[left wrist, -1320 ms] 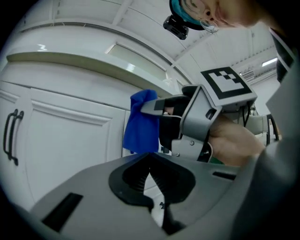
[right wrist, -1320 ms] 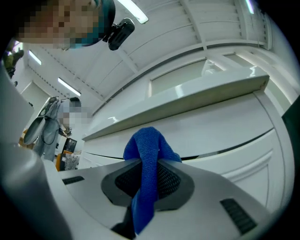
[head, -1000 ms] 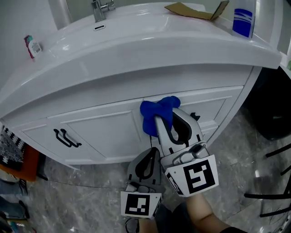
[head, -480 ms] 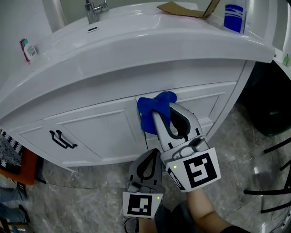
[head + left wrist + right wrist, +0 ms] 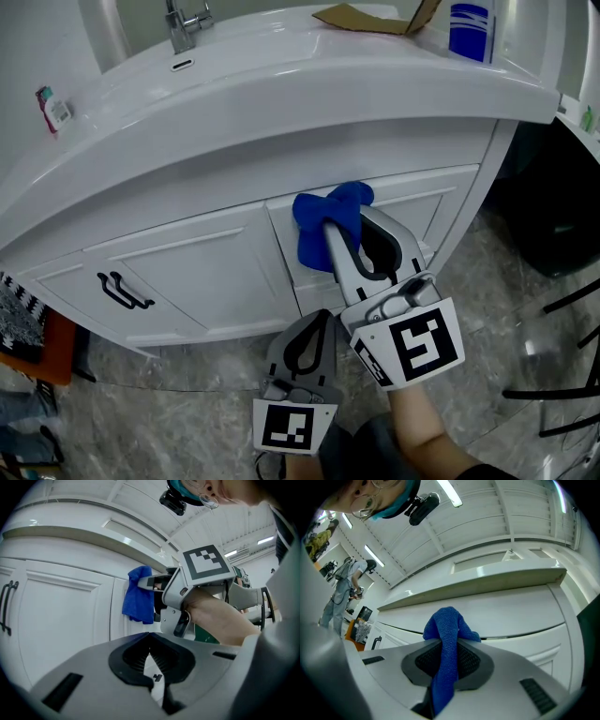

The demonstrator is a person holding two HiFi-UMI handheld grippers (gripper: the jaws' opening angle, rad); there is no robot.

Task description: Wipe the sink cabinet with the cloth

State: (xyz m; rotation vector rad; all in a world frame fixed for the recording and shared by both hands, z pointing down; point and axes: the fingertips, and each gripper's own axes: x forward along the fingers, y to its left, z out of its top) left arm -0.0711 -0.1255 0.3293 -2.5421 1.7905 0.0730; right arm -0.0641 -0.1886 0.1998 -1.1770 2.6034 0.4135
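Below the curved white basin top, seen from the head view, the right gripper [image 5: 349,223] holds a blue cloth [image 5: 314,236] against the front of the sink cabinet [image 5: 202,272], high up, just right of the seam between the two doors. The left gripper [image 5: 317,323] hangs lower and closer to the person, apart from the doors. A black handle [image 5: 120,289] sits on the left door. On the basin top stand a tap [image 5: 182,21], a piece of cardboard [image 5: 370,17] and a blue-and-white bottle [image 5: 468,30].

From the left gripper view, its jaws are pressed together with nothing between them. Beyond them the cloth [image 5: 138,595] hangs flat on the white cabinet front, with the right gripper just behind it.

From the right gripper view, the jaws are clamped on the cloth [image 5: 447,634], which runs up between them and bunches over their tips, right under the overhanging basin edge.
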